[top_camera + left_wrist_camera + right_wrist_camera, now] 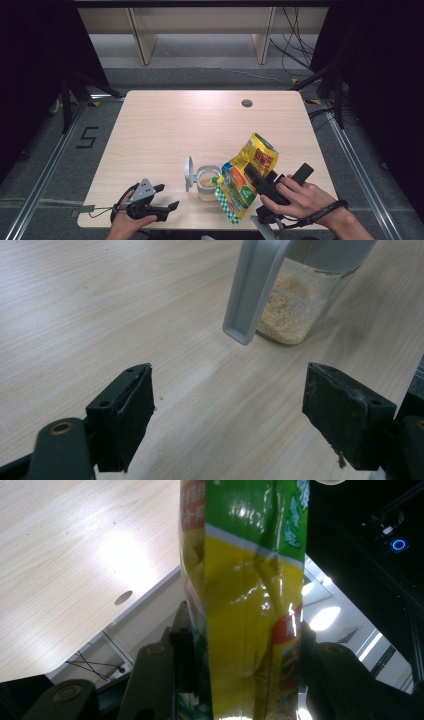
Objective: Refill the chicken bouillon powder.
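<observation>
On the pale wooden bench (165,130), the right gripper (257,182) has its fingers clamped on a tilted yellow-and-green foil pouch (245,175) over a clear plastic jar (206,182) of beige crumbs; the left gripper (167,200), fingers wide apart and empty, rests nearby.

Wide bare counter (165,125) behind and left of the jar (206,183): free passage there. Right of the jar, blocked by the tilted yellow pouch (247,172). Raised grey lid (189,173) guarding its left side.
</observation>
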`<state>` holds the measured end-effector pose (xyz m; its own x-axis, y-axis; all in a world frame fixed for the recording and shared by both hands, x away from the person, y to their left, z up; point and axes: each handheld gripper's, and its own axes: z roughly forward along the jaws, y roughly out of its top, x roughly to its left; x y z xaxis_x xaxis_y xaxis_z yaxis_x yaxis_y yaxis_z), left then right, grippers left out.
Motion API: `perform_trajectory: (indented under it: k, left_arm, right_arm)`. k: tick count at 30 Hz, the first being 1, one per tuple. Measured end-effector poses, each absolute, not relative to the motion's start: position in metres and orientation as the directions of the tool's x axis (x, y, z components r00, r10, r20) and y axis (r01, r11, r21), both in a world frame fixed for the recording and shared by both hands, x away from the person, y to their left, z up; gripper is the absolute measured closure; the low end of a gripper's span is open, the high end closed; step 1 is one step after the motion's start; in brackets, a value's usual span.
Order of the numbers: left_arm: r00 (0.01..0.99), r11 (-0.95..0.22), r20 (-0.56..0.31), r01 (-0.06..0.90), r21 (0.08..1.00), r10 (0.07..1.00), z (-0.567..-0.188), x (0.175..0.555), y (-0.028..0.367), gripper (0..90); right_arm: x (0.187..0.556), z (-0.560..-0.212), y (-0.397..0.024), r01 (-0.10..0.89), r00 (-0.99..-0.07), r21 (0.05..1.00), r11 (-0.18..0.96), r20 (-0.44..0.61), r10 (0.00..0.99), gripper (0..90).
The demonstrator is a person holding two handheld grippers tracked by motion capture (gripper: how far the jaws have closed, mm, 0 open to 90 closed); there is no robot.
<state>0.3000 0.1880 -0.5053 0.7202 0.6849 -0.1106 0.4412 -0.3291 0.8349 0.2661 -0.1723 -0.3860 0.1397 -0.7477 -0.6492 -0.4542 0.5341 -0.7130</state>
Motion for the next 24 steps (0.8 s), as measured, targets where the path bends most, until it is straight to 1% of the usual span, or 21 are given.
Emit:
perform_trajectory:
  k: [2,5,6,9,14,15,17,19,21,24]
  left_arm:
    - [0.715,-0.332,-0.114,0.453,0.827,0.69,-0.5062,0.2996,0.1876,20.3]
    - [0.723,-0.354,-0.093,0.441,0.825,0.685,-0.5054,0.3006,0.1886,20.3]
    - [0.719,-0.324,-0.118,0.446,0.835,0.685,-0.506,0.3001,0.1869,20.3]
    - [0.72,-0.319,-0.12,0.442,0.838,0.683,-0.5067,0.3001,0.1869,20.3]
    - [0.718,-0.322,-0.117,0.443,0.836,0.686,-0.5063,0.3003,0.1875,20.3]
    - [0.709,-0.307,-0.135,0.459,0.834,0.692,-0.5067,0.2999,0.1872,20.3]
    - [0.718,-0.324,-0.117,0.445,0.835,0.686,-0.5065,0.3009,0.1882,20.3]
    - [0.702,-0.303,-0.137,0.464,0.832,0.699,-0.5072,0.299,0.1865,20.3]
    - [0.721,-0.328,-0.113,0.442,0.835,0.684,-0.5064,0.3005,0.1876,20.3]
    - [0.719,-0.32,-0.12,0.445,0.836,0.685,-0.5065,0.2997,0.1869,20.3]
  right_arm:
    - [0.266,-0.3866,-0.1728,-0.459,0.13,-0.698,0.55,-0.665,-0.735,61.5]
    - [0.2674,-0.386,-0.1726,-0.458,0.133,-0.71,0.535,-0.65,-0.748,61.6]
    - [0.2678,-0.3862,-0.1726,-0.458,0.132,-0.709,0.535,-0.65,-0.748,61.6]
    - [0.2698,-0.3866,-0.1734,-0.467,0.12,-0.701,0.539,-0.654,-0.747,61.7]
    - [0.2707,-0.3861,-0.174,-0.462,0.125,-0.708,0.533,-0.648,-0.752,61.7]
    - [0.2711,-0.3861,-0.1743,-0.462,0.125,-0.709,0.533,-0.647,-0.752,61.7]
    - [0.2721,-0.387,-0.175,-0.464,0.121,-0.703,0.539,-0.653,-0.747,61.7]
    - [0.2727,-0.3878,-0.1758,-0.465,0.114,-0.697,0.546,-0.658,-0.744,61.7]
    - [0.2732,-0.3881,-0.1758,-0.464,0.113,-0.702,0.541,-0.653,-0.749,61.7]
    - [0.2733,-0.3884,-0.1756,-0.463,0.113,-0.701,0.543,-0.654,-0.748,61.7]
